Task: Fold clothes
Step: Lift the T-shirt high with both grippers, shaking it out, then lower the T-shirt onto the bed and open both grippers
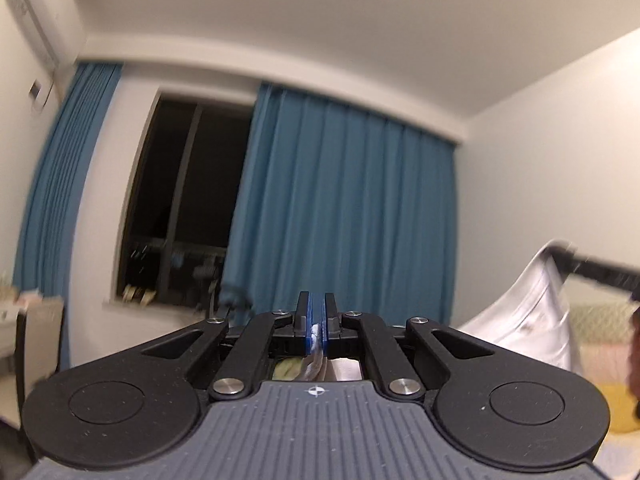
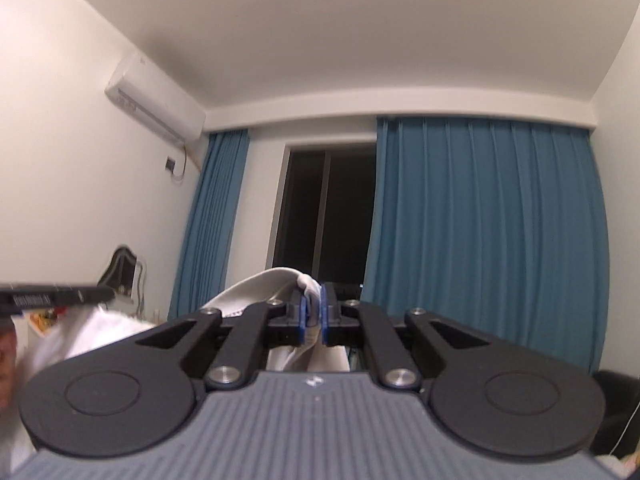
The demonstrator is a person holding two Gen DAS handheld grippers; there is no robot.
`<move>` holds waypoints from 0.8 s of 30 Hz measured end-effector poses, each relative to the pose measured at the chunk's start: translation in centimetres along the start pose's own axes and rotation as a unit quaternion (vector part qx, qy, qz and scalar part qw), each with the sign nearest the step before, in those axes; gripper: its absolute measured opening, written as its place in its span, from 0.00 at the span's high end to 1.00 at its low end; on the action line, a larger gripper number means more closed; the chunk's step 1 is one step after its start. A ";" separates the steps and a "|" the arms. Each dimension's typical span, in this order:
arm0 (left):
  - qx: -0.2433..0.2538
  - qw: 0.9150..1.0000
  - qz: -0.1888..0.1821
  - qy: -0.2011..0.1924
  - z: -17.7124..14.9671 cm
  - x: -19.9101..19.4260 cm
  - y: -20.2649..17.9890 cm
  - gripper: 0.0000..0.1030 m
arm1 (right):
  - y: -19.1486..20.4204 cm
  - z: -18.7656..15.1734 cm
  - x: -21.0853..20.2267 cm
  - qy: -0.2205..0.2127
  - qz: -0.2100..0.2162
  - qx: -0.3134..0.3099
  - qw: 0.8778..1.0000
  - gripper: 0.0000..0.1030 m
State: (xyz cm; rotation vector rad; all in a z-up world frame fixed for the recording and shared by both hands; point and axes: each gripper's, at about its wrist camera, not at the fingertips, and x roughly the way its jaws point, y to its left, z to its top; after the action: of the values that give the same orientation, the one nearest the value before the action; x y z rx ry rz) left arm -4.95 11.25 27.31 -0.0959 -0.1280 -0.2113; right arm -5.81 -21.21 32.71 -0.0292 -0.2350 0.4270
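A white garment (image 1: 528,312) hangs in the air between both grippers. My left gripper (image 1: 317,312) is shut on a thin bunch of its white fabric, which trails down between the blue pads. At the right edge of the left wrist view the other gripper's black fingers (image 1: 592,268) pinch the cloth's raised corner. My right gripper (image 2: 313,308) is shut on a white fold (image 2: 280,280) that bulges over its pads. In the right wrist view the left gripper's black finger (image 2: 56,296) reaches in from the left, with white cloth (image 2: 92,332) hanging under it.
Both views point slightly upward at blue curtains (image 1: 340,208) and a dark window (image 2: 324,208). An air conditioner (image 2: 156,108) hangs on the left wall. Bedding with a yellow patch (image 1: 616,404) lies low right. A chair (image 1: 36,344) stands at the left.
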 end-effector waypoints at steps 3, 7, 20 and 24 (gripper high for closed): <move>-0.013 0.999 0.024 0.017 -3.1 3.4 0.8 0.94 | -0.7 -3.1 2.0 0.017 -0.009 0.002 1.000 0.93; -0.003 0.998 0.051 0.028 -7.2 9.7 1.9 0.94 | -3.0 -9.0 7.3 0.048 -0.030 0.010 0.998 0.92; 0.045 0.976 0.108 0.183 -30.2 35.0 7.0 0.94 | -15.2 -40.0 30.8 0.229 -0.078 0.094 0.966 0.92; 0.043 0.959 0.119 0.253 -36.3 39.8 9.1 0.94 | -17.0 -49.4 34.4 0.312 -0.073 0.136 0.937 0.92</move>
State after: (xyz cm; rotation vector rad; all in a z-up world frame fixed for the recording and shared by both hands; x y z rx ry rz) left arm 39.87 8.11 -3.87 0.0311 0.3848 0.0161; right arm 43.00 -21.41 -6.48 0.1232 0.4491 0.2799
